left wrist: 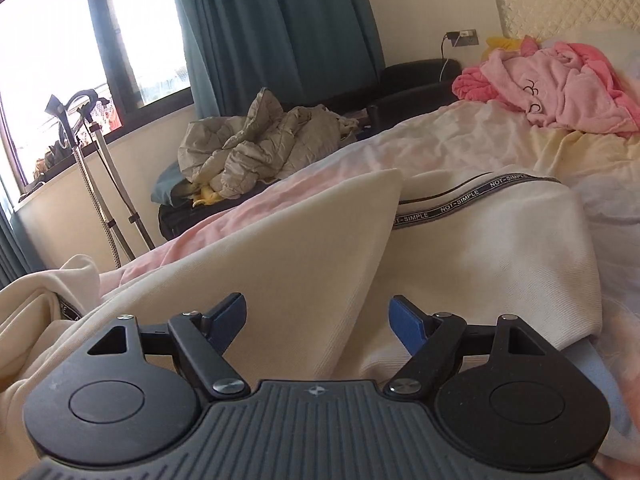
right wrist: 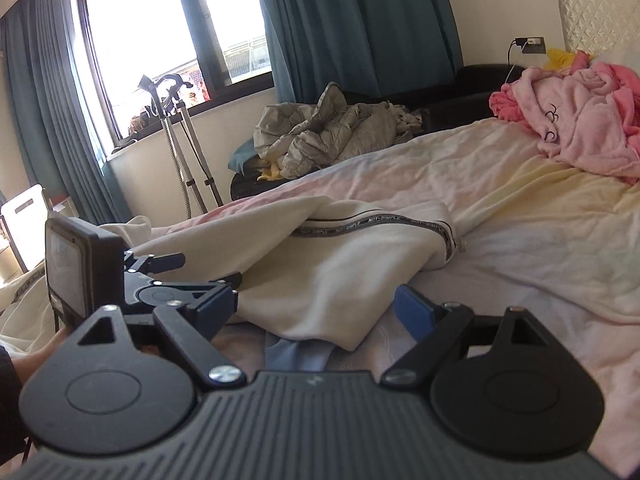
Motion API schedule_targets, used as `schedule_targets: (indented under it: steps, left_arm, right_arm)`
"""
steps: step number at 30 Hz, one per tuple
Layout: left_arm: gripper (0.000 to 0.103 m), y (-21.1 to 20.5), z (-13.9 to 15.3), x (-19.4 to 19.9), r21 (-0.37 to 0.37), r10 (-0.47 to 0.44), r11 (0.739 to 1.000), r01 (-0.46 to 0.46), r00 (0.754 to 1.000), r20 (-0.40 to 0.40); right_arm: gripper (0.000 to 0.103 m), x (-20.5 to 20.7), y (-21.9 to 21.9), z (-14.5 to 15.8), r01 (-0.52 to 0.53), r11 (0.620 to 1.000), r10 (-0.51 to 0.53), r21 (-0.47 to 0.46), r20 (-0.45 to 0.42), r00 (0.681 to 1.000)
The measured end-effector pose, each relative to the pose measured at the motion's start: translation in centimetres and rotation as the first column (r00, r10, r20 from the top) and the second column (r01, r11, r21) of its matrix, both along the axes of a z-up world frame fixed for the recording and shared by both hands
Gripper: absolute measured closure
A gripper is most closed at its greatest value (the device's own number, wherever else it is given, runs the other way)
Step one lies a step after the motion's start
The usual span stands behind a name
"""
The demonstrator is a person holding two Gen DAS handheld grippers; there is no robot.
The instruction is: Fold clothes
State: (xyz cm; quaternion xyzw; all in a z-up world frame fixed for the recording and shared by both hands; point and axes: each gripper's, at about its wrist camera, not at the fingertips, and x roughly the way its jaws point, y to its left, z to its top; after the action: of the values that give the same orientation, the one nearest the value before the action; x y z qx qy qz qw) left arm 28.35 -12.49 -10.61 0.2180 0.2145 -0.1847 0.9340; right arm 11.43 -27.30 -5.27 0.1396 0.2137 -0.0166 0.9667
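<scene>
A pink robe [right wrist: 576, 120] is heaped further up the bed [right wrist: 520, 240]. The cream garment [left wrist: 460, 248] is half folded, and both the left gripper [left wrist: 318, 322] and right gripper [right wrist: 316, 304] are spread wide with nothing held.

Cream garment [left wrist: 280, 248] between spread fingers [left wrist: 406, 320]

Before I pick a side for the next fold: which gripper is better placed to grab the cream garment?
Left. The left gripper hangs open directly over the cream knit garment; the right gripper only reaches its hem.
</scene>
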Motion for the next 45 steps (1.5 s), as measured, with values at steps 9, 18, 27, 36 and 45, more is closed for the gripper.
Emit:
schedule_targets:
  steps: [9,18,27,36,45]
  left_arm:
    - [0.099,-0.7,1.3,2.0,-0.054,0.054,0.997,-0.058,0.995,-0.083]
    - [0.099,6.4,10.7,-11.3,-0.291,0.027,0.956,-0.026,1.000,0.001]
    - [0.099,15.1,7.7,-22.5,-0.457,0.121,0.877,-0.146,0.989,-0.082]
    - [0.099,16.5,5.6,-22.7,-0.471,0.175,0.844,-0.258,0.961,-0.213]
    - [0.099,16.7,4.0,-21.1,-0.484,0.185,0.834,-0.264,0.961,-0.206]
  right_arm:
    - [0.015,2.1,-1.7,-2.1,0.039,0.997,-0.036,0.068,-0.051,0.998]
    - [0.015,0.4,-2.2,-0.6,0.050,0.996,-0.049,0.079,-0.006,0.999]
    - [0.015,-3.9,-4.2,2.2,0.044,0.975,-0.052,0.216,0.033,0.998]
    - [0.015,-3.4,-2.3,2.5,0.013,0.982,-0.008,0.187,-0.028,1.000]
    - [0.015,4.3,-0.8,-1.2,0.070,0.996,-0.061,0.050,-0.178,0.982]
